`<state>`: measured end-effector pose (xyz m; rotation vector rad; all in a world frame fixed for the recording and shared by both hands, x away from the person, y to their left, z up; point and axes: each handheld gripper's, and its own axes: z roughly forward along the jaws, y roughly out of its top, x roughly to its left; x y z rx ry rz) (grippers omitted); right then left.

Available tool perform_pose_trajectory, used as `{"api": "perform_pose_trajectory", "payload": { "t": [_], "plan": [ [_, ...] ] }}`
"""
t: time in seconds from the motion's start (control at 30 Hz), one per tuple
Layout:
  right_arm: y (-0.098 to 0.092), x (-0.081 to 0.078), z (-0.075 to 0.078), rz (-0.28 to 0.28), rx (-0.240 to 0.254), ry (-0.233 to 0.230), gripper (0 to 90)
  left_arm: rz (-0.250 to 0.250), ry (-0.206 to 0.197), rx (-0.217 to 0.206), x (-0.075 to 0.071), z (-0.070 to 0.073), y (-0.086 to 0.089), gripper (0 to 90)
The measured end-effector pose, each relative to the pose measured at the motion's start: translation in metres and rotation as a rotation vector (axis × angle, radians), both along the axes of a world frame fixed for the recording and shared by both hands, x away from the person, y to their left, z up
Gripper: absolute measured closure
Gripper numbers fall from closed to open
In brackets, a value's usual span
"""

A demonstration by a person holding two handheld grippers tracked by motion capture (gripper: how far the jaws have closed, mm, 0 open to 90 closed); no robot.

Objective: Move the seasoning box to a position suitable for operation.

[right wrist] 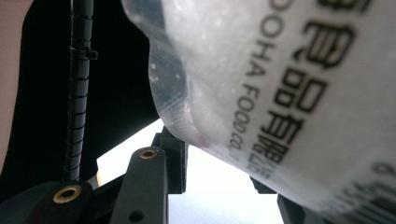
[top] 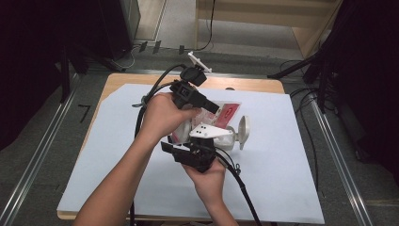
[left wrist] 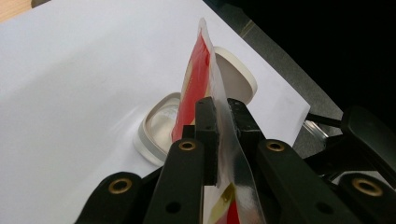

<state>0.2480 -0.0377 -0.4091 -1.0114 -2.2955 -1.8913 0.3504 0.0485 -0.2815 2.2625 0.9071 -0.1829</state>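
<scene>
A recording rig in a lab or studio, not anyone's home.

I work at a small wooden table [top: 141, 79] covered by a white sheet [top: 273, 155], set on a grey carpeted floor [top: 42, 141]. Metal rails [top: 336, 160] run along the floor on both sides of me, black curtains [top: 371, 70] hang to left and right, and loose cables [top: 306, 94] snake across the carpet toward plugs [top: 155, 46] beyond the table's far edge. Pale wooden furniture [top: 282, 19] stands at the back.
</scene>
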Motion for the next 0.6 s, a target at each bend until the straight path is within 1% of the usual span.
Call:
{"api": "perform_pose_trajectory", "payload": {
  "t": [0.1,0.6],
  "plan": [
    [-0.0002,-0.0006,0.0000,-0.001,0.000,-0.002,64.5,-0.006,-0.002,0.005,0.0001,0.0001,0.0000,85.0],
    [-0.0011,-0.0022,0.0005,0.002,-0.001,0.004,64.6,-0.010,0.006,-0.006,0.0000,-0.0007,-0.0009,85.1]
  ]
}}
